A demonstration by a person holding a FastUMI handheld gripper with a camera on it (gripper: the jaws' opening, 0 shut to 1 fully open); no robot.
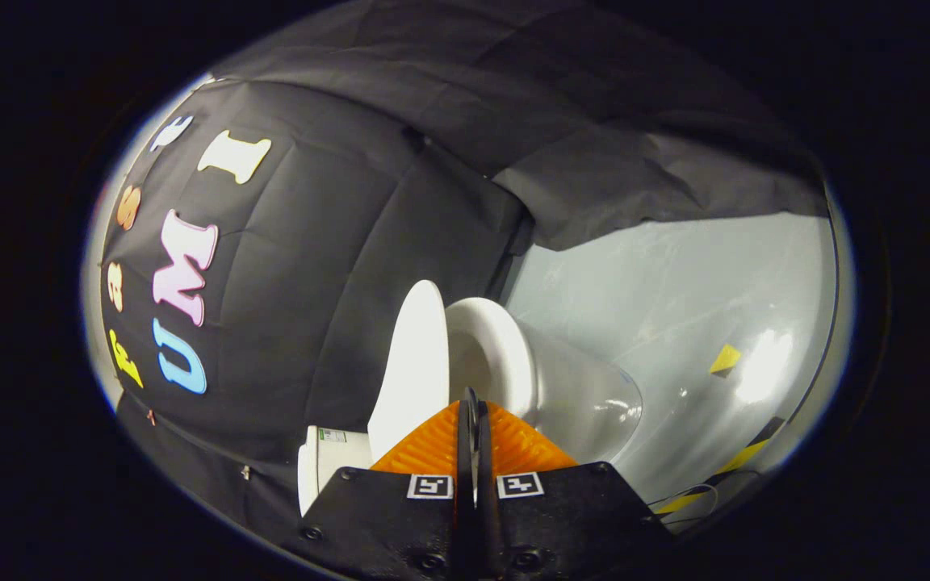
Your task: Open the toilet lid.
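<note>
Toilet lid (412, 367) stood raised off the toilet bowl (562, 387); gripper (471, 411) fingers were closed together, empty, just before the bowl.

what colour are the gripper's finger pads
Orange, ribbed, on the shut gripper; gripper view.

White glossy plastic toilet lid (412, 367): raised, swung well clear of seat, seen near edge-on, thin oval disc. Wedge-shaped gap between lid and seat, narrowing toward hinge end by tank. White ceramic toilet bowl (586, 399): smooth rounded body, white ring seat (491, 351) down on rim. White tank (328, 464) just behind lid. Whole toilet appears tilted sideways in view. Toilet sits just ahead of orange ribbed fingers (433, 445); lid not touching them.
</note>
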